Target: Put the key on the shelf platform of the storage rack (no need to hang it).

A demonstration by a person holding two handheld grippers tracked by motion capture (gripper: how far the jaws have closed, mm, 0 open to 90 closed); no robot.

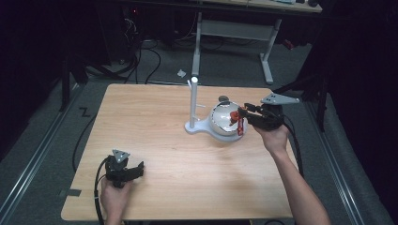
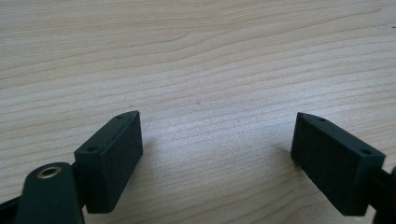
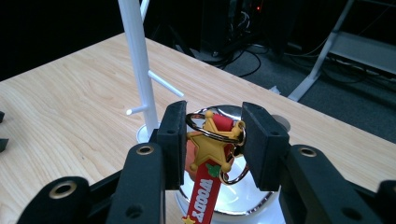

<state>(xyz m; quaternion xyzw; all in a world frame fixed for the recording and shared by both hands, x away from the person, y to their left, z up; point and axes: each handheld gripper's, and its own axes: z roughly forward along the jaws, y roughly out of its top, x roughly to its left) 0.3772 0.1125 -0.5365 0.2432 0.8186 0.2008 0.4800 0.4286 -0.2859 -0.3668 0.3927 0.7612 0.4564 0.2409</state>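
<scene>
The black padded fingers [image 3: 173, 140] of the right gripper [image 3: 215, 140] are clenched on a keychain [image 3: 208, 154], a yellow rubber sheriff's star on a red strap with metal split rings, its top ring pinched between the pads while the strap dangles below. From where I stand the person holds it just above the shiny round metal bowl [image 1: 217, 123], which sits on the pale wooden table [image 1: 159, 154] at about two o'clock from the table's middle. Touching the bowl at its nine o'clock side is the white plastic stand [image 1: 193, 101], a slim upright post on a flat base with short pegs sticking out; in the right gripper view one peg [image 3: 166, 86] angles up towards the gripper and another [image 3: 137, 110] points off to the side. The left gripper [image 1: 126, 169] rests down at seven o'clock on the table, well apart from all this, its two fingers [image 2: 114, 158] released and spread wide over bare wood with nothing between them. I judge the step in hand to be lifting the keychain out of the bowl in order to hang it on the stand. The next move calls for carrying the ring across to a peg, lining its opening up with the peg's tip, and sliding it on before letting go; the ring is small and partly hidden by the pads, so the aim must be careful.
</scene>
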